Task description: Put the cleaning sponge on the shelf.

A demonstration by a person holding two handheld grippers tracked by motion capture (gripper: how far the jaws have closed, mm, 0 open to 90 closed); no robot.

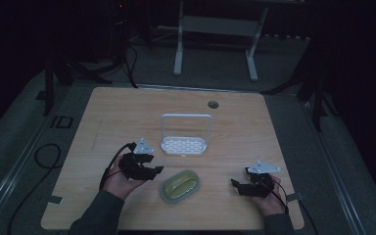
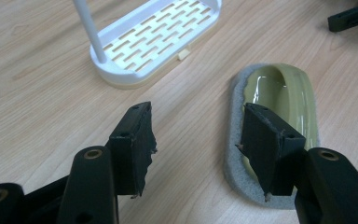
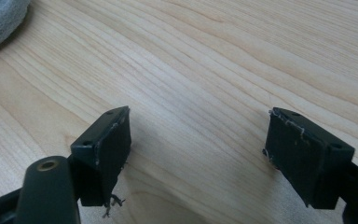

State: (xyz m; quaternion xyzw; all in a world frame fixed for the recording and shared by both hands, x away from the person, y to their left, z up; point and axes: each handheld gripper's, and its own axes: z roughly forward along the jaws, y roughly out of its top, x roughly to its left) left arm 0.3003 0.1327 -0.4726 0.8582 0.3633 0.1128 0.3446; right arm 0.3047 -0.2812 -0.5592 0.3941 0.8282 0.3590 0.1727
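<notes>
An oval olive-green dish on a grey felt pad (image 1: 179,185) lies near the table's front middle; in the left gripper view the dish (image 2: 279,93) sits just beyond my right-hand jaw. A white slotted rack with a tall loop handle (image 1: 185,138) stands behind it, its tray (image 2: 154,42) close ahead. My left gripper (image 1: 155,171) is open, just left of the dish, holding nothing (image 2: 196,140). My right gripper (image 1: 236,185) is open over bare wood (image 3: 198,144), to the right of the dish. A corner of the grey pad (image 3: 0,18) shows at the upper left.
The wooden table (image 1: 127,117) has a round cable hole (image 1: 213,104) near its back edge. Black cables (image 1: 44,156) trail off the left side. A white stand frame (image 1: 215,29) is on the floor beyond the table.
</notes>
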